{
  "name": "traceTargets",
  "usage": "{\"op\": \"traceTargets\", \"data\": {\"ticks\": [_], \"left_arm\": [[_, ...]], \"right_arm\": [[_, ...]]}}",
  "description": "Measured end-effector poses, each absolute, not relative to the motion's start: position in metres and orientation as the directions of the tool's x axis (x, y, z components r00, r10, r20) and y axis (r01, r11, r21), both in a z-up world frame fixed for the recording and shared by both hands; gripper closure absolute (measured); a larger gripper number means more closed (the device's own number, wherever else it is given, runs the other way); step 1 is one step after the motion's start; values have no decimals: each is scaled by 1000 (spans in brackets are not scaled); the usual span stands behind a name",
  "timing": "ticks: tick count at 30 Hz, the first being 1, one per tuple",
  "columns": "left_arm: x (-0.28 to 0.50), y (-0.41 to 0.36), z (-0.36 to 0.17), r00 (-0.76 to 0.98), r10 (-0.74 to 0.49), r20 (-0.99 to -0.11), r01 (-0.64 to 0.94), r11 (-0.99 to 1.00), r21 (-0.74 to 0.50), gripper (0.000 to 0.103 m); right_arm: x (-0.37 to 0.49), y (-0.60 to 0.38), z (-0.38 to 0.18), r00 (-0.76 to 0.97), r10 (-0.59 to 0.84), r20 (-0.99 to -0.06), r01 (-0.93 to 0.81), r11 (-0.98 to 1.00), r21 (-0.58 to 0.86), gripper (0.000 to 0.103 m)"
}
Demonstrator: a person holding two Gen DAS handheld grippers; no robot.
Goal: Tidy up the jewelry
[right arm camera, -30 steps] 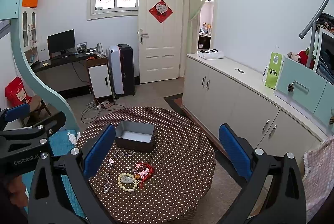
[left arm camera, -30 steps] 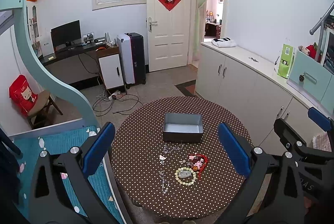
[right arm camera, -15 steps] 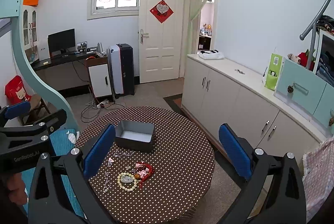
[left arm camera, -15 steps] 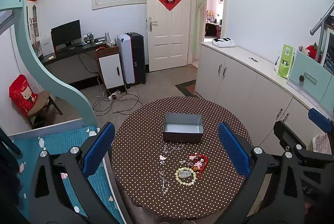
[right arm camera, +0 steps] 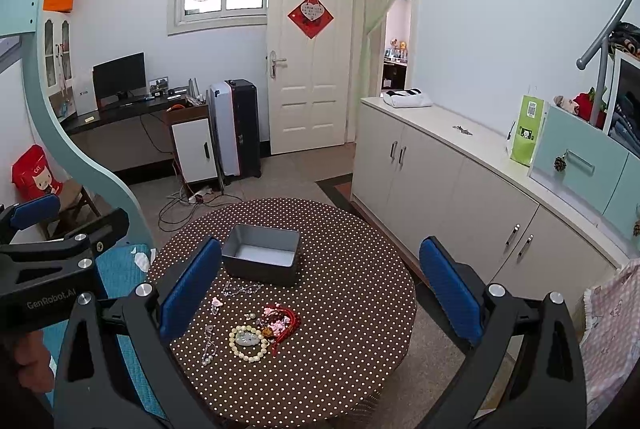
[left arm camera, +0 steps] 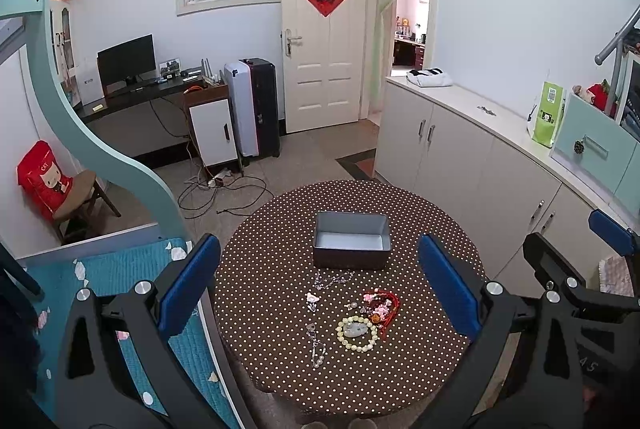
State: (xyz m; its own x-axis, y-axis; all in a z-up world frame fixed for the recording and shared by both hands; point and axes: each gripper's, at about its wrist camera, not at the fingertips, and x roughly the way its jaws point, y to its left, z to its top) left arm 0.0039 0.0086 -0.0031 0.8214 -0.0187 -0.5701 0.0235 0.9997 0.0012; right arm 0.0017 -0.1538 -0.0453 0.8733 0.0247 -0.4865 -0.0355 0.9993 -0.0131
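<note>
I held both grippers high above the round polka-dot table (left arm camera: 280,369). My left gripper (left arm camera: 320,287) was spread wide and held nothing; my right gripper (right arm camera: 320,287) likewise. The jewelry lay loose on the cloth: a pale bead bracelet (left arm camera: 357,333) touching a red cord piece (left arm camera: 382,305), a silver chain (left arm camera: 333,277) just before the grey tin box (left arm camera: 351,244).
</note>
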Motion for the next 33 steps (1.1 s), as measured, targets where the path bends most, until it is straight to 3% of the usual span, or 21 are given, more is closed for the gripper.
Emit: {"op": "traceTargets", "data": {"ticks": [33], "left_arm": [[12, 13, -12, 802, -36, -597, 34, 999, -15, 5]], "right_arm": [[7, -153, -54, 861, 14, -509, -29, 999, -23, 7]]}}
